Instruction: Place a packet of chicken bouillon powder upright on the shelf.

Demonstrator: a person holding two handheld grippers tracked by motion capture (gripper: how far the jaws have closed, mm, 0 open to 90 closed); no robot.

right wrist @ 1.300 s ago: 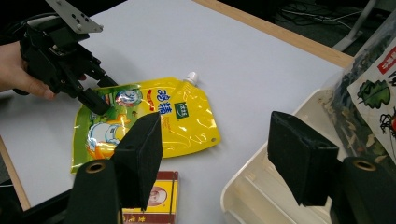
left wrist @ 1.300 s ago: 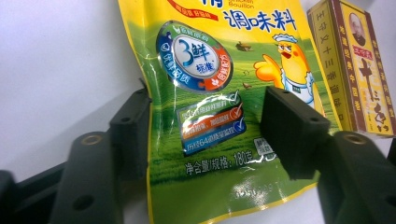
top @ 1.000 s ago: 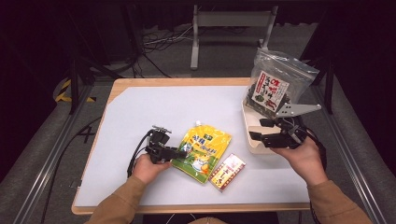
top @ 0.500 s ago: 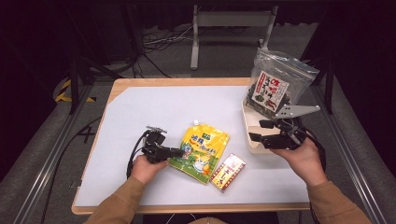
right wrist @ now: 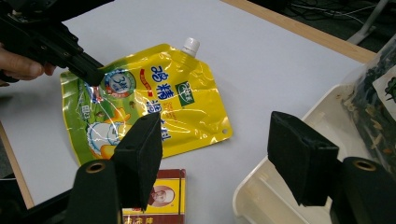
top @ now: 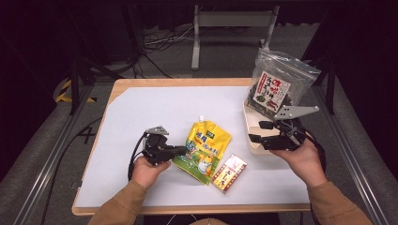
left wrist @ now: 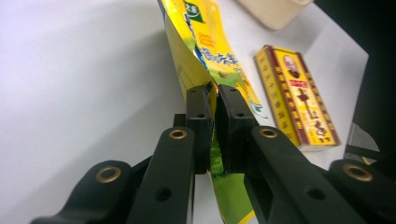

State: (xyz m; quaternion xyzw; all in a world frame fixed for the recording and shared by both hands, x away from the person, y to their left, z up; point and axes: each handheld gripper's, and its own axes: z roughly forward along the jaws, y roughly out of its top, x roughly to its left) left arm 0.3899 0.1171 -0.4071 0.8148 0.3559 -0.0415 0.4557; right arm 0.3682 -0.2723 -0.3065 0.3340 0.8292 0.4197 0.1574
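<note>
I have the left claw (top: 182,150) clamped on the left edge of the yellow spouted pouch (top: 205,150); its jaws have just been closing, and in the left gripper view the two black pads pinch the foil edge of the pouch (left wrist: 205,51) between them with next to no gap. So the grasp looks made, and I'd judge the lift is only just starting: that edge is raised off the white table (top: 164,112) while the rest of the pouch, with its white cap pointing away from me, lies flat near the middle front. The right claw (top: 256,131) stands wide with nothing between its jaws, hovering at the near rim of the cream tray (top: 247,123) on the right side of the table. From the right gripper view I see the pouch (right wrist: 154,107) spread out, the left claw (right wrist: 91,70) biting its far corner, and the tray (right wrist: 280,186) rim just under my own right jaw. The bag of dried seaweed (top: 274,89) already stands in the tray, so I take that part as done. What I reckon is left: carry the pouch over to the tray, and then the small red and yellow box (top: 228,173), which lies untouched just beside the pouch near the front edge.
</note>
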